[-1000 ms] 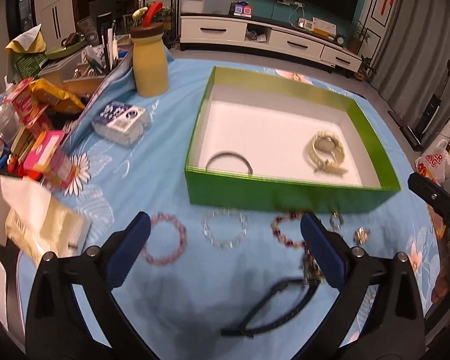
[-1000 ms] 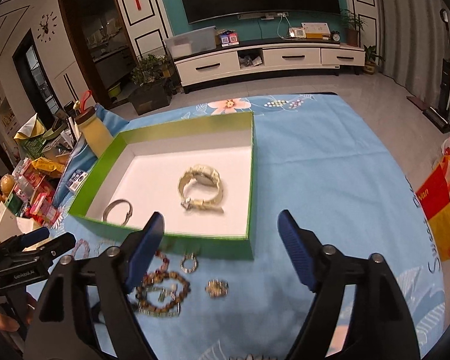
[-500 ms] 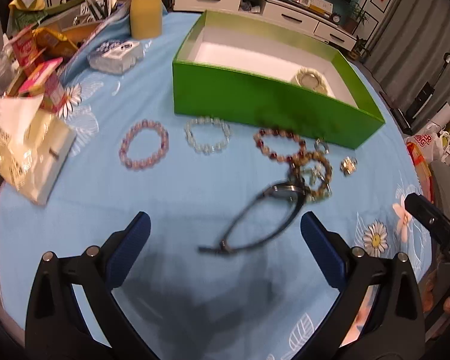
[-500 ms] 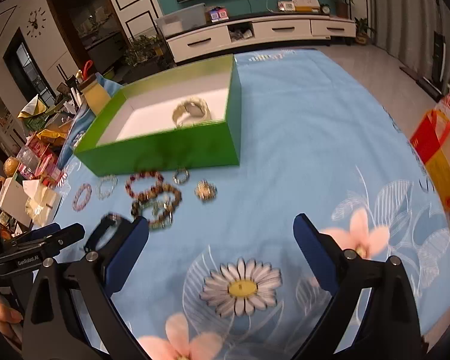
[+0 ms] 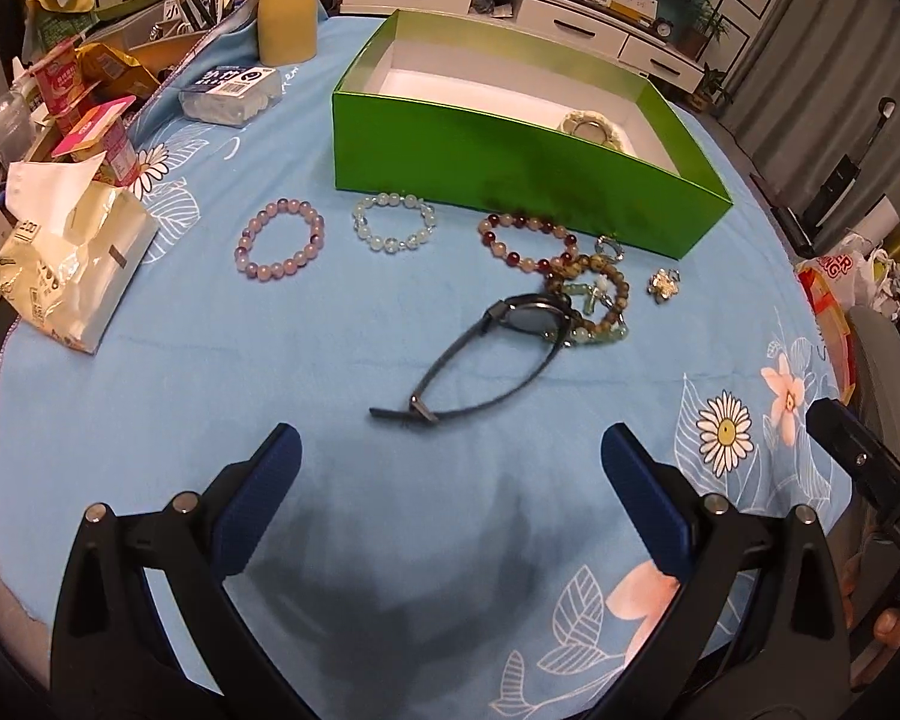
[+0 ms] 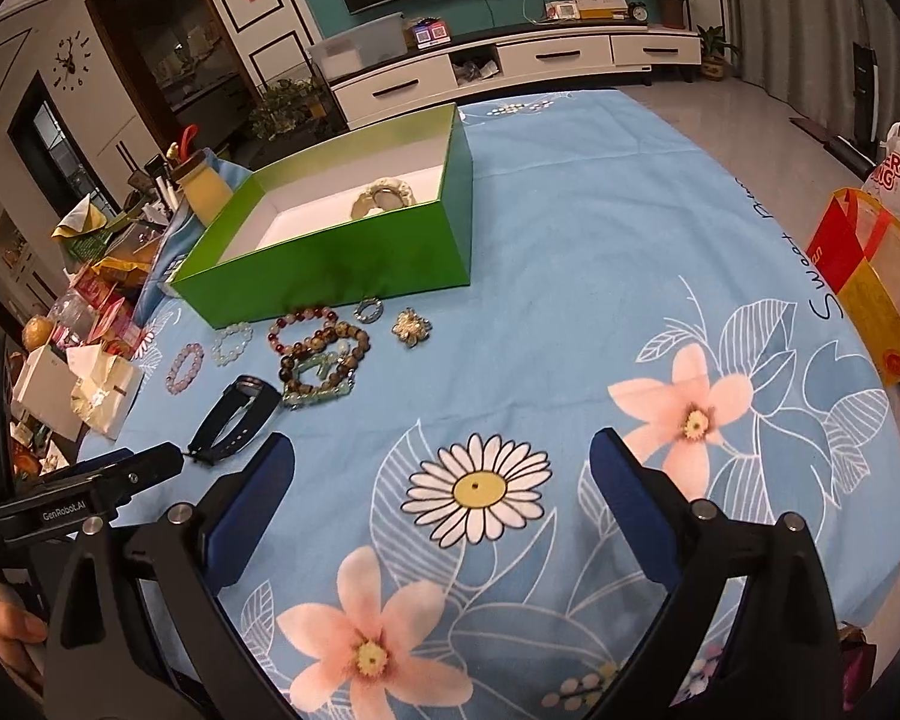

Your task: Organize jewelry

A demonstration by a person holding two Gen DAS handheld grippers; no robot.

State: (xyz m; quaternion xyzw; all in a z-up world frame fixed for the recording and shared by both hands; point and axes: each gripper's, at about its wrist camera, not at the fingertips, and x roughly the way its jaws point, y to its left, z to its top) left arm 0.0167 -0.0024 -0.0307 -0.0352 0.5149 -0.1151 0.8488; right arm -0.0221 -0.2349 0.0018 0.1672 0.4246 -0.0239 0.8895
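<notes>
A green box (image 5: 510, 162) with a white inside holds a pale gold watch (image 5: 588, 123); both show in the right wrist view too, the box (image 6: 342, 264) and the watch (image 6: 384, 198). In front of the box lie a pink bead bracelet (image 5: 280, 240), a clear bead bracelet (image 5: 395, 222), a dark red bracelet (image 5: 525, 243), a brown bead bracelet (image 5: 597, 294), a small ring (image 5: 611, 247), a gold brooch (image 5: 664, 285) and a black watch (image 5: 492, 354). My left gripper (image 5: 450, 465) is open, just short of the black watch. My right gripper (image 6: 441, 468) is open over bare cloth.
A blue floral cloth (image 6: 600, 276) covers the table. Snack packets, a tissue pack (image 5: 60, 264), a yellow bottle (image 5: 287, 12) and a white case (image 5: 231, 93) crowd the left side. Shopping bags (image 6: 864, 282) stand off the right edge.
Both grippers have pulled back from the box toward the table's near edge and lowered. The box's inside is now mostly hidden behind its front wall. Nothing was picked up.
</notes>
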